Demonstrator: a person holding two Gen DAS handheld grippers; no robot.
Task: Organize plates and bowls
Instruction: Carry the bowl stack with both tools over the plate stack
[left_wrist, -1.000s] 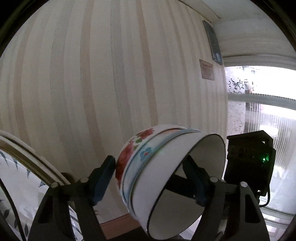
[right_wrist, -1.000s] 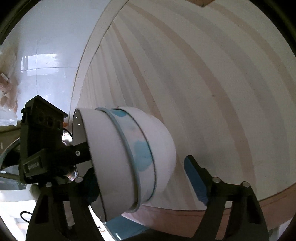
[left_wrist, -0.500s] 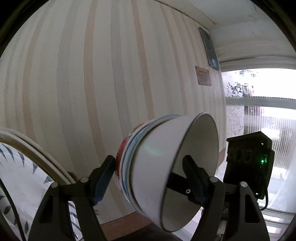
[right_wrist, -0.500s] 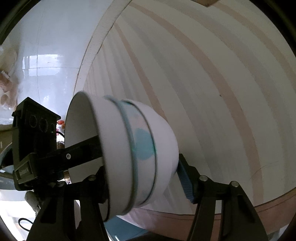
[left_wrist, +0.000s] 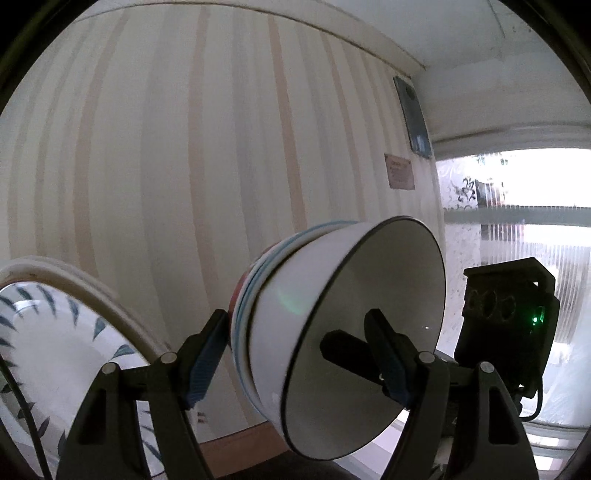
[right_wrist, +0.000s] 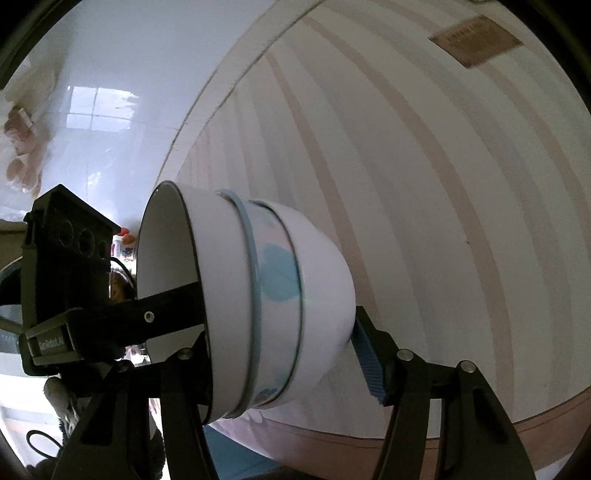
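A nested stack of three bowls (left_wrist: 332, 317) hangs in the air on its side, held between both grippers. The inner bowl is white with a dark rim, the middle one has a blue rim, the outer one has red flowers. My left gripper (left_wrist: 295, 350) is shut on the stack, one finger inside the inner bowl, one on the outer base. In the right wrist view the bowl stack (right_wrist: 258, 310) sits in my right gripper (right_wrist: 280, 350), shut on it the same way. A white plate with blue leaves (left_wrist: 48, 350) is at the lower left.
A striped wallpapered wall (left_wrist: 184, 166) fills the background close behind the bowls. A bright window (left_wrist: 517, 206) is at the right. A glossy white surface (right_wrist: 110, 110) lies to the left in the right wrist view. A wooden skirting (right_wrist: 535, 417) runs below.
Both grippers and the bowl stack have tilted and swung together; the bowls' open mouth now turns more toward the left camera. The leaf plate has come further into view. The right gripper's fingers have closed on the stack.
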